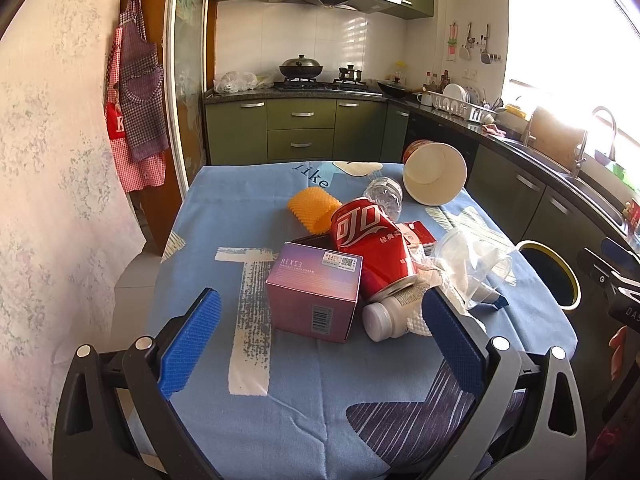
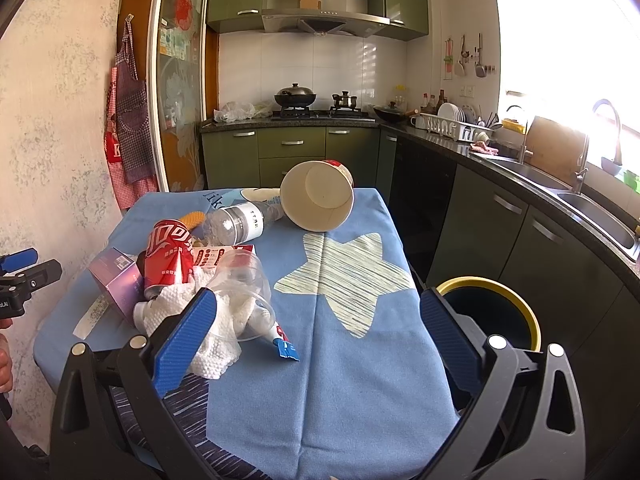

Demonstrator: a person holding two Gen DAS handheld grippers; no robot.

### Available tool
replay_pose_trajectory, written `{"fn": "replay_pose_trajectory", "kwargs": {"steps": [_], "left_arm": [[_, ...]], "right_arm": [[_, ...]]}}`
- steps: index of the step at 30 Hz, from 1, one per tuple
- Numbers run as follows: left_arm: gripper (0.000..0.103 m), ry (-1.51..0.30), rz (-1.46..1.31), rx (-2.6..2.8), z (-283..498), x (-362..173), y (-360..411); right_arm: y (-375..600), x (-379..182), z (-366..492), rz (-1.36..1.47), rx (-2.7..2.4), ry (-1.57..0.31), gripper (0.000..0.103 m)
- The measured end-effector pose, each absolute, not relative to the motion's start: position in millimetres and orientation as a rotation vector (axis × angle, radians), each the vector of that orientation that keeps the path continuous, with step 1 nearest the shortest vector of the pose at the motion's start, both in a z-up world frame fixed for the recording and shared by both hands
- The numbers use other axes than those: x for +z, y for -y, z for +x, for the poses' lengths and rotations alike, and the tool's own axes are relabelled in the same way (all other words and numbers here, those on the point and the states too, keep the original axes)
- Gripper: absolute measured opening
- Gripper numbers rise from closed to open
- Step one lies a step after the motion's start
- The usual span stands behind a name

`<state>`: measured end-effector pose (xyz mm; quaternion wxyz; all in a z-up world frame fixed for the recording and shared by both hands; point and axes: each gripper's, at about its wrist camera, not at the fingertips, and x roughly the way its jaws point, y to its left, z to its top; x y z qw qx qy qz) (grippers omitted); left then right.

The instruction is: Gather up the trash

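Note:
Trash lies piled on a blue tablecloth (image 1: 304, 400): a purple box (image 1: 312, 292), a red can (image 1: 372, 240), a small white bottle (image 1: 384, 320), a yellow foam net (image 1: 314, 208), a clear plastic bottle (image 2: 240, 222), a clear cup (image 2: 244, 280) over white tissue (image 2: 216, 344), and a tipped paper bowl (image 2: 318, 196). My left gripper (image 1: 320, 320) is open and empty, just short of the purple box. My right gripper (image 2: 318, 320) is open and empty over the cloth, its left finger by the tissue.
A dark bin with a yellow rim (image 2: 496, 312) stands on the floor right of the table, also seen in the left wrist view (image 1: 552, 276). Kitchen counters and a sink (image 2: 592, 208) run along the right. A wall with aprons (image 1: 136, 92) is at left.

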<state>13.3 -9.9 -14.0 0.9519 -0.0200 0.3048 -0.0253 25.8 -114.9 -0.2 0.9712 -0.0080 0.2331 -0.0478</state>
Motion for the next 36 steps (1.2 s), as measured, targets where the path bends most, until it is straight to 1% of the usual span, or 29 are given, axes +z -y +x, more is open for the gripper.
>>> {"fn": "replay_pose_trajectory", "kwargs": {"steps": [12,21,26,29,33,36], "left_arm": [[0.099,-0.626,-0.032,-0.051,20.9,-19.7,10.6],[0.099,-0.63,-0.044,-0.045,57.7,-19.2,-3.2],[0.099,-0.62,-0.058,-0.047,98.4,-15.0,-17.4],[0.099,-0.618,-0.07,-0.054,135.5,-12.9,-28.4],[0.099,-0.613,-0.072,-0.037,194.5,-13.5,-42.9],[0.099,-0.643,-0.095,-0.049,251.9,-23.5,-52.5]], "right_arm": [[117.1,-7.0,32.8,-0.018,-0.104,-0.487,0.097],[121.3,-7.6,61.0,-0.054,-0.116,-0.508,0.097],[129.4,-3.6,97.1,-0.084,-0.134,-0.499,0.097],[140.8,2.9,134.4,-0.076,-0.134,-0.495,0.097],[153.3,5.1,193.9,-0.081,-0.139,-0.506,0.097],[156.7,0.5,237.7,-0.107,-0.137,-0.5,0.096]]}}
